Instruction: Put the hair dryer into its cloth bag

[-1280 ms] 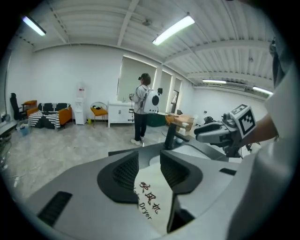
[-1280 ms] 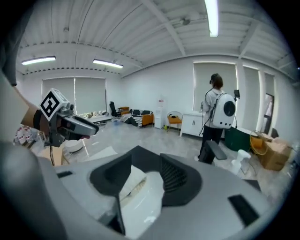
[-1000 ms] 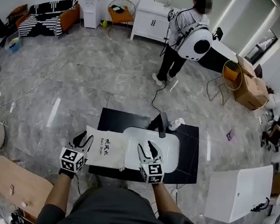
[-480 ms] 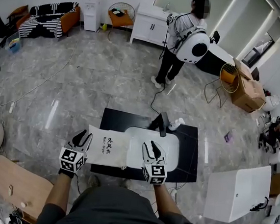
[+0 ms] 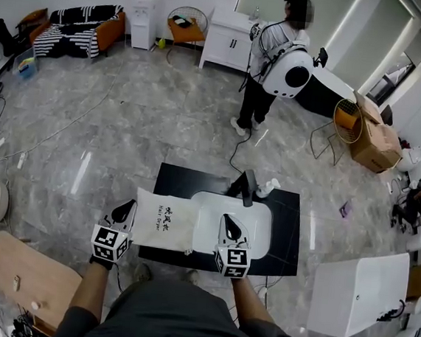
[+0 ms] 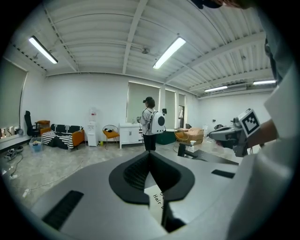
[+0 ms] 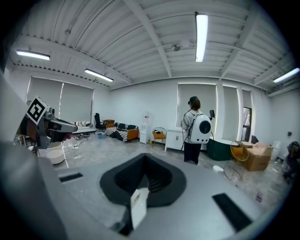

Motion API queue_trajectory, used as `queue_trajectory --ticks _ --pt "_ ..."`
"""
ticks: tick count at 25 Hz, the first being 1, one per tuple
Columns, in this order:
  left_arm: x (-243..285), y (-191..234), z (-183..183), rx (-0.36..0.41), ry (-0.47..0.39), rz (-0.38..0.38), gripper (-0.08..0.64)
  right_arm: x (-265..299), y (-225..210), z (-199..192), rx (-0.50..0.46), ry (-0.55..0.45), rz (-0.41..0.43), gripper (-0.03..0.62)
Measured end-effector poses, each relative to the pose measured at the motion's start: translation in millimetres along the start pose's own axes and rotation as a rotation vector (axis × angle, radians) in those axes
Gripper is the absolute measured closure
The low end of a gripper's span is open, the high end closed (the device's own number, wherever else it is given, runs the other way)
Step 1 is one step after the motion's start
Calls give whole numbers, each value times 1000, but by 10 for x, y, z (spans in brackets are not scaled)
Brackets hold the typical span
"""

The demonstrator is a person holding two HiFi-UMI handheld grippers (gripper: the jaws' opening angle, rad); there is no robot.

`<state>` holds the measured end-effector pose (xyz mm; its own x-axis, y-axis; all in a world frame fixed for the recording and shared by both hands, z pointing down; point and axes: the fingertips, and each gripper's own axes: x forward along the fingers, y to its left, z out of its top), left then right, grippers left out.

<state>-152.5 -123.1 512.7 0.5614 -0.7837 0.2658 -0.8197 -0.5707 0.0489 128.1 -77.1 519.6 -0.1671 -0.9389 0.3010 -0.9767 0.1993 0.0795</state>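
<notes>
A white cloth bag [image 5: 164, 223] with dark print lies flat on the left part of a low black table [image 5: 285, 242]. The black hair dryer [image 5: 246, 187] stands at the table's far edge. My left gripper [image 5: 126, 209] hovers by the bag's left edge and has just been closing; its jaws are shut with nothing between the tips [image 6: 150, 153]. My right gripper [image 5: 227, 222] hovers over a white tray [image 5: 257, 224]. It has also just been closing and is shut [image 7: 145, 156]. The bag's print shows through the slot under the left jaws, and a white scrap under the right jaws.
A person with a white backpack [image 5: 284, 56] stands beyond the table, and a cable [image 5: 236, 148] runs across the floor. A white box [image 5: 358, 289] sits at the right and a wooden board [image 5: 22, 275] at the left. A small white object [image 5: 266, 186] lies beside the dryer.
Both grippers had open jaws in the earlier frames; now both are shut. Both hands have risen a little and drawn slightly back from the table.
</notes>
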Motion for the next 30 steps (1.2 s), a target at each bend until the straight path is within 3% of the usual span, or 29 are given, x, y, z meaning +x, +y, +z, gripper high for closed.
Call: queue_trajectory --ticks 30 --pt "35 -63 -38 -2 15 0 560 34 -1 -56 9 8 34 594"
